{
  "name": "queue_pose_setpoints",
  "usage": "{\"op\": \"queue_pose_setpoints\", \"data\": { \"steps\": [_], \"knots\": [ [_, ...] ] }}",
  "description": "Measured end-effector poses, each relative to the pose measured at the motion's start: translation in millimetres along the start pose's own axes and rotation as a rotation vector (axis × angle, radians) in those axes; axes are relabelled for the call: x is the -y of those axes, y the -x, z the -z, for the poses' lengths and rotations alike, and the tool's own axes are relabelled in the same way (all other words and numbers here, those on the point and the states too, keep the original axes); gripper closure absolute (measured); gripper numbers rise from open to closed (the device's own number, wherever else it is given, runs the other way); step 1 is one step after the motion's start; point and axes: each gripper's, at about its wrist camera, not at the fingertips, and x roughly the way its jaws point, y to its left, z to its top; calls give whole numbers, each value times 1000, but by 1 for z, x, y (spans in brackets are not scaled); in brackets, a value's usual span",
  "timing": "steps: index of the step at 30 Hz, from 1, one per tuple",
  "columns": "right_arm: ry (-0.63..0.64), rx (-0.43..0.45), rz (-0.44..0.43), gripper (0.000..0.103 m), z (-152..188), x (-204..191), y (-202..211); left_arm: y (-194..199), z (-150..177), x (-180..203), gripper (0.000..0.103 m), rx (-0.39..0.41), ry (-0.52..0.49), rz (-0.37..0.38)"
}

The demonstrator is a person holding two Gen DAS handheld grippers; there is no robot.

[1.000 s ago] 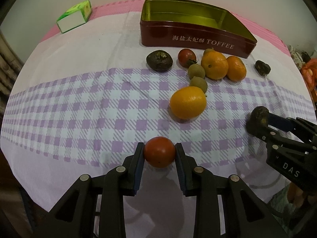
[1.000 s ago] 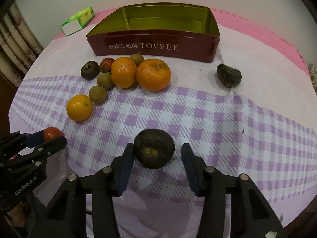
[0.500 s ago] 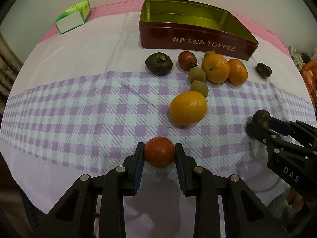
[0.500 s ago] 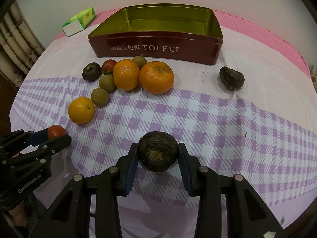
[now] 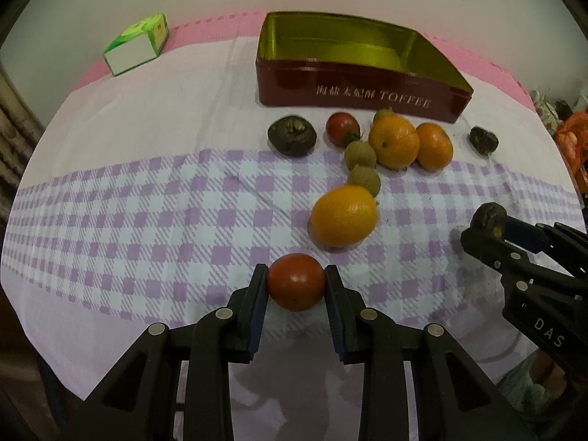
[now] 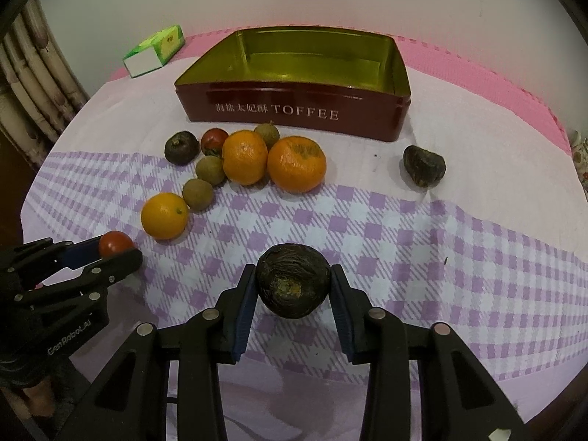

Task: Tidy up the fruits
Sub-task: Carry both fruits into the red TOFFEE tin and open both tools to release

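Note:
My left gripper (image 5: pixel 296 286) is shut on a red tomato (image 5: pixel 296 281) above the near part of the checked cloth; it also shows in the right wrist view (image 6: pixel 114 244). My right gripper (image 6: pixel 292 286) is shut on a dark brown wrinkled fruit (image 6: pixel 292 284), seen from the left wrist view (image 5: pixel 490 218) at the right. An open red toffee tin (image 5: pixel 352 92) with an empty gold inside stands at the back. In front of it lie a yellow-orange citrus (image 5: pixel 343 217), two oranges (image 5: pixel 395 141), small brown fruits (image 5: pixel 362 154), a second tomato (image 5: pixel 341 128) and dark fruits (image 5: pixel 292 136).
A green and white carton (image 5: pixel 137 44) lies at the back left. Another dark fruit (image 6: pixel 424 165) lies alone at the right, near the tin's corner. A curtain (image 6: pixel 33 84) hangs left of the table. The table's front edge is just under both grippers.
My right gripper has shut on the dark fruit and lifted it a little. My left gripper has kept its hold on the tomato and risen slightly.

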Motion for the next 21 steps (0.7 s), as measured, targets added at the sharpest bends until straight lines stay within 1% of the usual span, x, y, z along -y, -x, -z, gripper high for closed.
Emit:
{"op": "queue_pose_setpoints", "data": {
  "steps": [8,11,16,21],
  "knots": [
    [-24,5,-21,67,-12,11,5,12,-16,-12,72,40,-4,7],
    [-41,17,-37,67,-21,15,8,15,-23,-17,72,58,0,15],
    [-52,40,-38,67,-38,22,12,19,-40,-26,72,83,7,29],
    [-53,73,-32,67,-59,31,16,23,-58,-27,72,116,13,44]
  ]
}}
